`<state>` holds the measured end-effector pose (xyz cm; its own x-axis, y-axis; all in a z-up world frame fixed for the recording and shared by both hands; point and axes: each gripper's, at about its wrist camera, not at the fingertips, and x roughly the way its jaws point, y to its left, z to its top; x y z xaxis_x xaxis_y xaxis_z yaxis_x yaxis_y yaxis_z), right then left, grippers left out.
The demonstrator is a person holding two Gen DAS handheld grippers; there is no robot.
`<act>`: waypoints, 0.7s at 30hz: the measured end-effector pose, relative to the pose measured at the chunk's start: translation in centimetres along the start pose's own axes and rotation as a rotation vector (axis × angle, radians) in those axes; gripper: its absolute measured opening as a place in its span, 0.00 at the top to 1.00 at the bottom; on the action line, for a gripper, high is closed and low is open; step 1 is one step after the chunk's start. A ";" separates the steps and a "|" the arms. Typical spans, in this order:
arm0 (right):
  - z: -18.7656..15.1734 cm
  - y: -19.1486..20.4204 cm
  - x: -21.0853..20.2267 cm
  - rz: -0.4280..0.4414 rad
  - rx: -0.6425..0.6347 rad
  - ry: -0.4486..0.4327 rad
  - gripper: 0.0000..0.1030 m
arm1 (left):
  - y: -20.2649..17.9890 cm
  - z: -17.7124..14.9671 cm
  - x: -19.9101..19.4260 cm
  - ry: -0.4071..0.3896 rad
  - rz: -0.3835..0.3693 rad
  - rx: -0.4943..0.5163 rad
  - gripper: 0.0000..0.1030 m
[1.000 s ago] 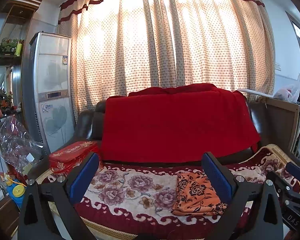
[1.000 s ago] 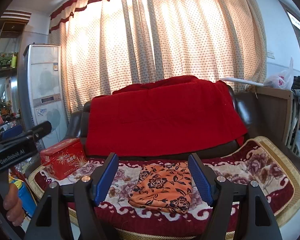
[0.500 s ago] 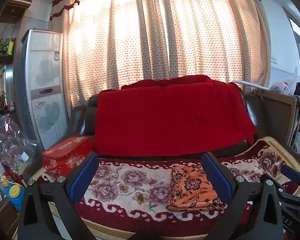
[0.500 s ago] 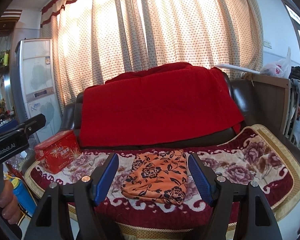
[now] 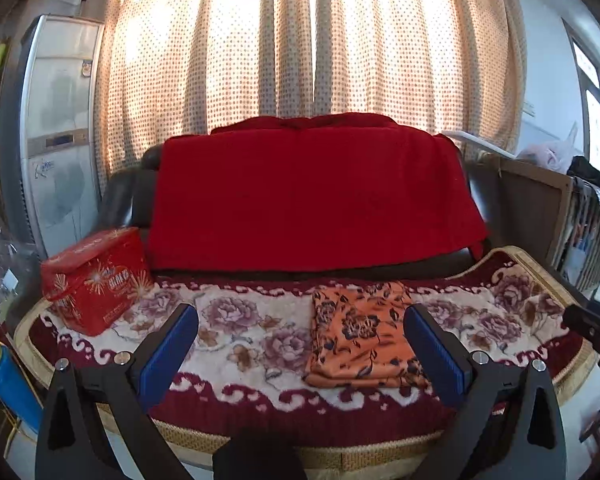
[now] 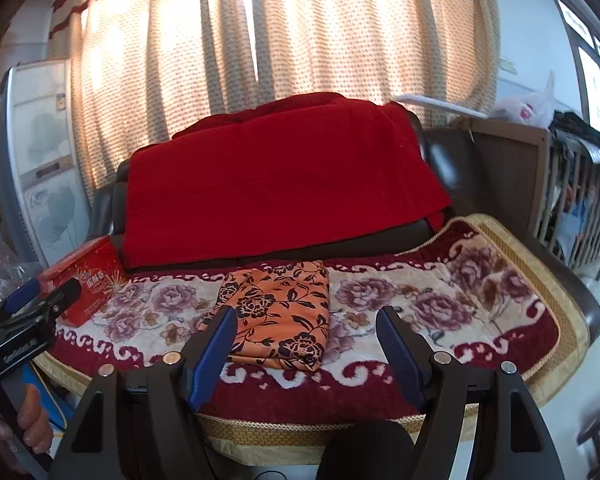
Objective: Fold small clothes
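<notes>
I see the orange cloth (image 5: 362,334) with its dark flower print lying flat on the flowered blanket (image 5: 240,332) that covers the sofa seat; it looks folded into a rough rectangle, its near edge close to the blanket's dark red border, its far edge short of the seat's back; in the right wrist view the same cloth (image 6: 278,314) sits a little left of the seat's middle. My left gripper (image 5: 300,354) hangs in front of the sofa with its blue pads spread wide and nothing between them; the cloth shows just inside its right pad, and I cannot tell whether that pad touches it. My right gripper (image 6: 306,354) is likewise spread wide and holds nothing; its left pad overlaps the cloth's near left corner in the picture, though contact is unclear. A hand (image 6: 28,420) grips the left tool's handle at the near left edge of the right wrist view. On the far left of the seat stands a red box (image 5: 96,276) with gold fireworks printed on it; a red throw (image 5: 312,196) drapes over the dark sofa back; behind it hangs a dotted curtain (image 5: 300,40), brightly backlit; a tall white cabinet (image 5: 56,140) stands at far left; a wooden crib (image 6: 556,184) stands to the right of the sofa.
</notes>
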<state>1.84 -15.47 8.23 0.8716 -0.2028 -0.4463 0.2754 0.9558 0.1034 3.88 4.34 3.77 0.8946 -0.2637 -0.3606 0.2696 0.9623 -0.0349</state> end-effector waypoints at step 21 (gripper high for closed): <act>3.4 2.9 13.2 0.060 0.008 0.097 0.27 | 2.1 0.5 11.2 0.233 0.024 -0.039 0.01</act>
<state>15.54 -16.07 5.67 0.8434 -0.1231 -0.5229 0.2272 0.9638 0.1396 14.69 3.40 0.15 0.7927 -0.2231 -0.5673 0.2316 0.9711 -0.0583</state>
